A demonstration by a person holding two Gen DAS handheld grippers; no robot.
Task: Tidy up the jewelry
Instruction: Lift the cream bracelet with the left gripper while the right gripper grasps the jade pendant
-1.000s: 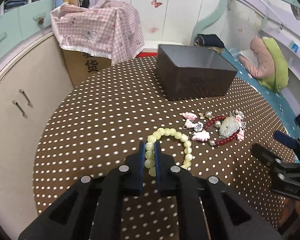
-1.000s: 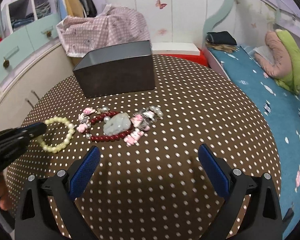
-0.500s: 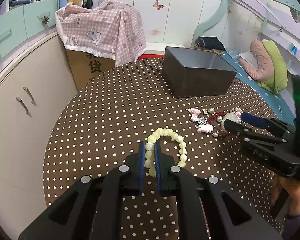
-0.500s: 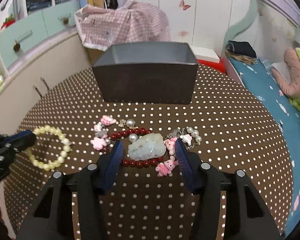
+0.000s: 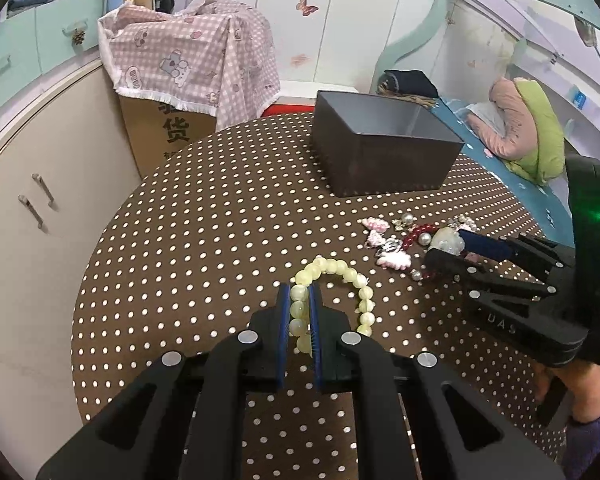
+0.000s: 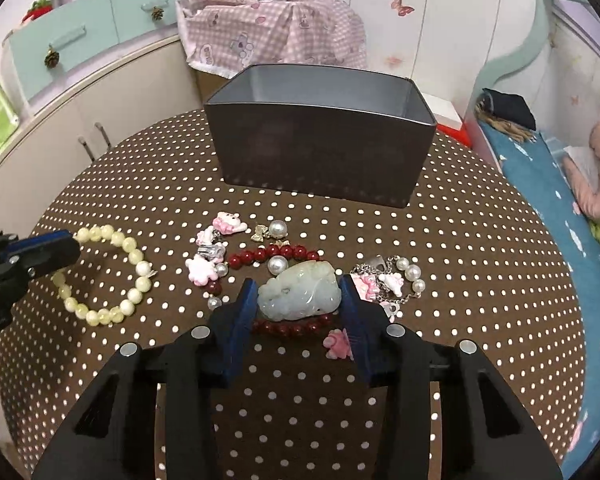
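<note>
Change since earlier frame: right gripper (image 6: 298,300) has travelled in over the charm cluster; its jaws have just been closing, with the jade pendant (image 6: 300,294) between them.
Right tool state: blue pads sit at both flanks of the pendant and look in contact; grip appears made but not proven firm.
Left tool state: left gripper (image 5: 300,312) clamped on the pale bead bracelet (image 5: 332,280), which lies on the dotted tablecloth (image 5: 180,240).
Pendant location: on the cloth, in front of the dark box (image 6: 320,148), inside the red bead strand (image 6: 276,252).
Risk, slip: the pendant looks smooth and rounded; a light pinch may let it squirt out.
Risk, drag: the red strand and pink charms (image 6: 204,268) appear linked; lifting may tow neighbours or snag.
Risk, bracelet: held by a few beads only, so the loop may swing and catch the box rim.
</note>
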